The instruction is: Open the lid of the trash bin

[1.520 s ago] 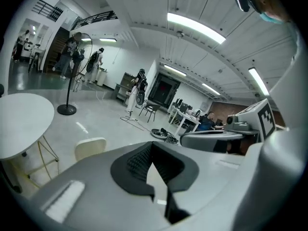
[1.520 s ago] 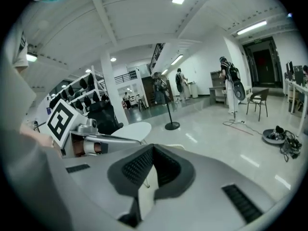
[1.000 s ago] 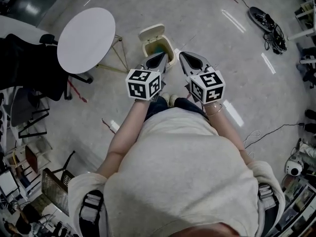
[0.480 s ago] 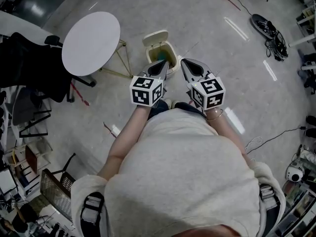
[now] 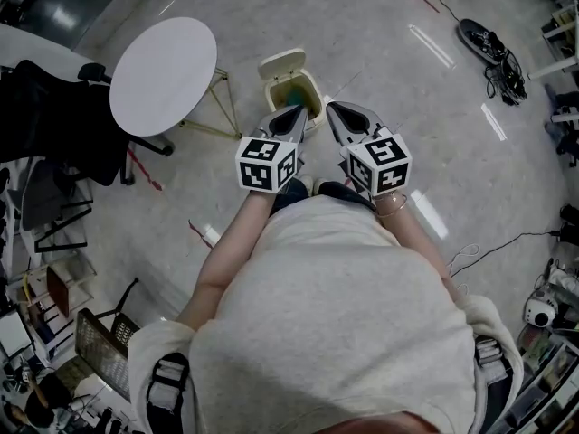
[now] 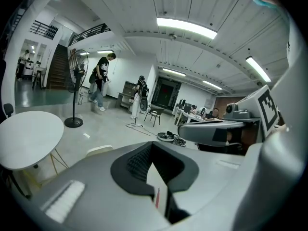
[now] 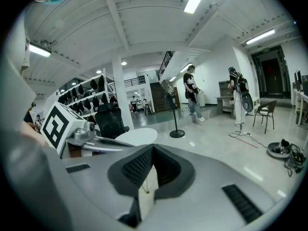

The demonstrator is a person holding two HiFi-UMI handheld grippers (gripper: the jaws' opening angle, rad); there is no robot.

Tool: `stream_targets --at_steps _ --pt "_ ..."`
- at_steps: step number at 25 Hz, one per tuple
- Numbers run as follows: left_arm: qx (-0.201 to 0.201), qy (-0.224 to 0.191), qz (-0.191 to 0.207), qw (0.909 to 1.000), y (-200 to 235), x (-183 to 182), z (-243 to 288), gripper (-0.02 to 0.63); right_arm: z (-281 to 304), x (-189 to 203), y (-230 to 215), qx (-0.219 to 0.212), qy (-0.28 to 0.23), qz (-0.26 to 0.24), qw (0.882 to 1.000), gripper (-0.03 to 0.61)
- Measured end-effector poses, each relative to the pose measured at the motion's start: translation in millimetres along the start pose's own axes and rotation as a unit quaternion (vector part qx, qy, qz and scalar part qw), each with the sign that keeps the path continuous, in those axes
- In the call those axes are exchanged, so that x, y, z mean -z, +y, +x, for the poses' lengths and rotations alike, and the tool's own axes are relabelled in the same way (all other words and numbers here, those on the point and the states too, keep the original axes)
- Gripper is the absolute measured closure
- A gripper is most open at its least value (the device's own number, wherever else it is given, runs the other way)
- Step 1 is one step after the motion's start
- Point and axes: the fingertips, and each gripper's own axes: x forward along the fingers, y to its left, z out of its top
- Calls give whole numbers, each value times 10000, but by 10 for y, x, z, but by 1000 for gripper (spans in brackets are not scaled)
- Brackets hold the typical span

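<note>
Bin (image 5: 314, 91) on the floor ahead of us, near the table (image 5: 163, 75). Its lid (image 5: 279, 61) stands raised at the far edge, mouth up, long axis running away from us. Left gripper (image 5: 291, 116) and right gripper (image 5: 339, 114) hover over its near rim, both clenched on nothing. We judge the opening done; next, draw clear.

Cream trash bin (image 5: 314, 89) stands open (lid (image 5: 280, 61) raised)

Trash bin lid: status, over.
Left gripper shut, empty; right gripper shut, empty. Trash bin lid stands open, both grippers held above it. Round table beside the bin, not blocking.
</note>
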Motion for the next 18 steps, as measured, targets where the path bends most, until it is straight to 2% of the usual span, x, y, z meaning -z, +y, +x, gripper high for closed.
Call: stream_targets --at_steps 7,12,18 --pt "-11 6 -4 10000 -21 21 -11 604 -27 6 -27 28 -11 25 10000 571" --pt "158 92 -22 9998 -65 56 8 604 2 -2 -3 -24 4 23 10000 571" --pt "146 128 180 9996 -103 100 -25 604 -14 17 0 19 76 50 10000 571"
